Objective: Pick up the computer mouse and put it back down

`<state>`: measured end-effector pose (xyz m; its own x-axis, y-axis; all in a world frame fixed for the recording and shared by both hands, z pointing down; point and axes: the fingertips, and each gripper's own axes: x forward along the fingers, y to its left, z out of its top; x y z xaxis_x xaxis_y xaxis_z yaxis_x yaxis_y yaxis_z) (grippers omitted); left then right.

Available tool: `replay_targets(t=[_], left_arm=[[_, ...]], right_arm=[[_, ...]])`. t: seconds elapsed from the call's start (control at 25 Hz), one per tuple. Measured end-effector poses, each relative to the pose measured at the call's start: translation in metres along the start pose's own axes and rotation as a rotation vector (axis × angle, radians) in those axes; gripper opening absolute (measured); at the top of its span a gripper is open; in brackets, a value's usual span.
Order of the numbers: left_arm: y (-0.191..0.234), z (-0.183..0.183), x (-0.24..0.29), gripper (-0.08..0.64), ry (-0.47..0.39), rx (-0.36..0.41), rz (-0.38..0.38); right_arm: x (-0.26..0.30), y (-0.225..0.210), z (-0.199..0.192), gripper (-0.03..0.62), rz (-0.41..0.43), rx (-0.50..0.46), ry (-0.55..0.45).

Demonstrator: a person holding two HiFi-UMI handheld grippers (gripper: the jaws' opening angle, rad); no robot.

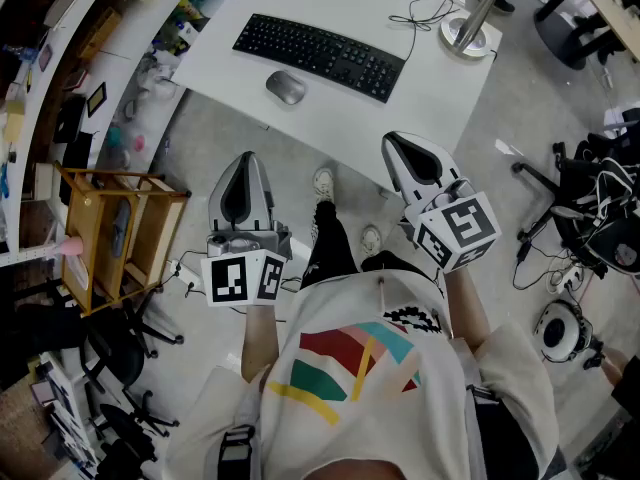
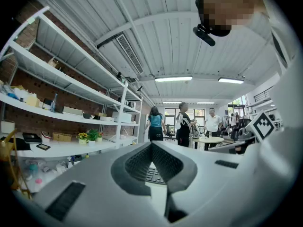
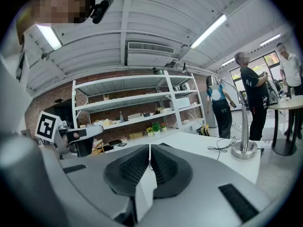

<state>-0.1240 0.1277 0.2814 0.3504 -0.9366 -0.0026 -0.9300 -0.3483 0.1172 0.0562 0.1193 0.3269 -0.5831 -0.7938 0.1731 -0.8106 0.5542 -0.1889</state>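
A workroom with a brick back wall and white shelving (image 3: 132,103) surrounds a white desk (image 1: 430,108), which fills the upper middle of the head view. The one computer mouse (image 1: 285,87) lies on the desk, grey and untouched, just below the one black keyboard (image 1: 320,56) and near its left half. To the upper right stands one lamp base (image 1: 465,33), a round metal foot with a thin cable (image 1: 425,13) curling beside it.

Lower in the frame, well apart from the mouse and off the desk's near edge, a person holds two tools. The left hand-held gripper (image 1: 246,160) has its jaws a little apart with nothing between them. The right hand-held gripper (image 1: 395,143) has its jaws pressed together, empty.

Only the head view shows the mouse. The left gripper view (image 2: 152,145) shows just a strip of keyboard (image 2: 154,174) through the narrow gap between its jaws, with three people (image 2: 183,124) standing far behind. The right gripper view (image 3: 150,148) shows no keys, but it does catch the lamp base (image 3: 245,150), its cable (image 3: 220,148) and the other tool's marker cube (image 3: 47,126) at the left. One wooden cart (image 1: 120,233) sits on the floor at the left of the head view.
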Motion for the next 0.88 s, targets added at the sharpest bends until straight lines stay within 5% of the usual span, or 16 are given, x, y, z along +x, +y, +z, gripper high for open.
replay_targets(t=[0.28,0.6,0.88], left_arm=[[0.075,0.008,0.092,0.043,-0.032,0.000,-0.019],[0.161,0.007,0.201,0.043,0.013,-0.014,-0.125],[0.201,-0.003,0.248,0.043,0.046,-0.050,-0.123]], right_arm=[[0.116,-0.013,0.018,0.014,0.020,-0.007,0.050],[0.251,-0.037,0.036,0.015,-0.078,-0.036,0.088],[0.308,-0.047,0.017,0.015,-0.061,-0.009,0.169]])
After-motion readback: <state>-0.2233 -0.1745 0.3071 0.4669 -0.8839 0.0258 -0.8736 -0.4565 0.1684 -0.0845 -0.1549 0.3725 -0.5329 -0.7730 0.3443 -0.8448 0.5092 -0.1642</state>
